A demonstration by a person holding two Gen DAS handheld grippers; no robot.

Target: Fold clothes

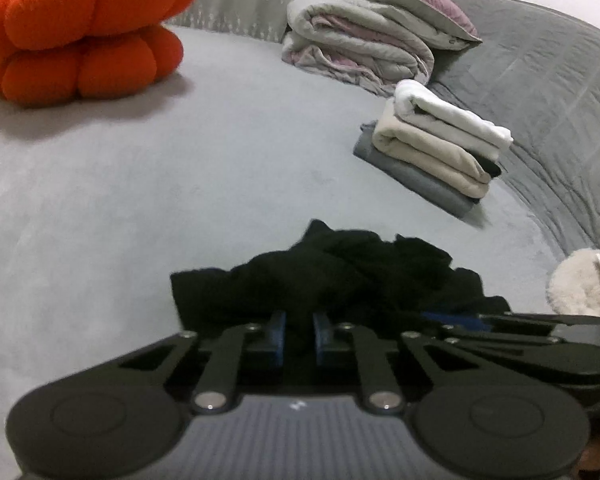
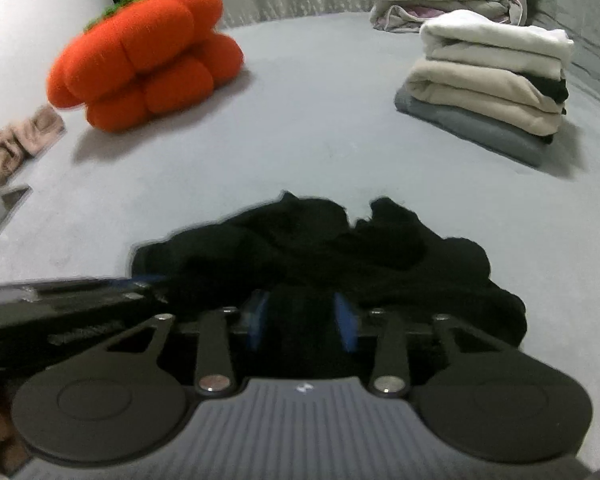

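Black fabric: a dark garment point(image 1: 340, 276), crumpled and unfolded, in a low rumpled heap; folds hard to tell apart in the dark cloth.
Location: on the grey bed point(image 1: 180, 184), near its front edge, well apart from the stack of folded clothes point(image 1: 440, 148).
Position to jaws: the near edge of the garment lies right at both sets of blue pads, heaped ahead of them.
Left gripper point(image 1: 300, 334): jaws narrowly parted, black cloth between the pads point(image 1: 278, 332), apparently pinched.
Right gripper point(image 2: 302, 322): jaws somewhat wider, cloth filling the gap between the pads point(image 2: 346, 322); firmness of grip cannot be told.
Other items: orange pumpkin cushion point(image 2: 144, 56); rolled duvet point(image 1: 356, 56).
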